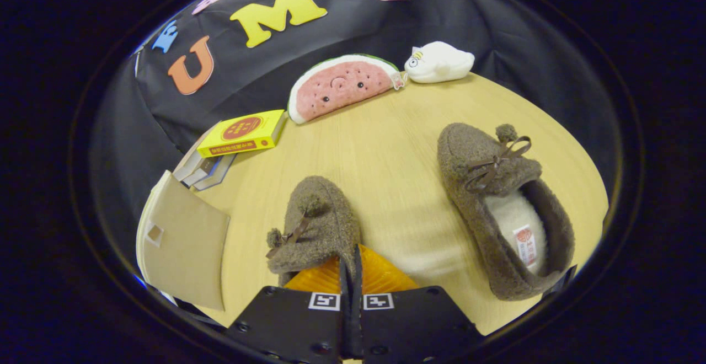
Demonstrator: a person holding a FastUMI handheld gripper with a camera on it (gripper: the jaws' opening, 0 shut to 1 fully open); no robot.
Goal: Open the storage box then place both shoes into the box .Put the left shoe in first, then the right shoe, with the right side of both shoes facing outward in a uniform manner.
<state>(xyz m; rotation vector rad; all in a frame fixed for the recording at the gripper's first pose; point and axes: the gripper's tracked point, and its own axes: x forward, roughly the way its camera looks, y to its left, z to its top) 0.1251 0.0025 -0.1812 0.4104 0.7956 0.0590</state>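
Right now the gripper (351, 276) is pinching the heel rim of the nearer shoe (317, 226), its fingers drawn nearly together with only the thin fuzzy edge between them. That is a slim purchase, and I judge it the main risk: the slipper is soft and floppy, so it could be sagging, twisting or slipping free once lifted, and then landing with the wrong side facing out. The pom-pom bow could also be snagging on the box's edge. The storage box (185, 242), a flat tan thing beside the shoe with a small square patch on its face, is looking closed, so carrying a shoe there first may be leaving no way to lift the lid. The second shoe (499, 209) is lying well apart on the bench (386, 154), its pale lining and a small label showing. Both are brown, woolly and bow-tied.
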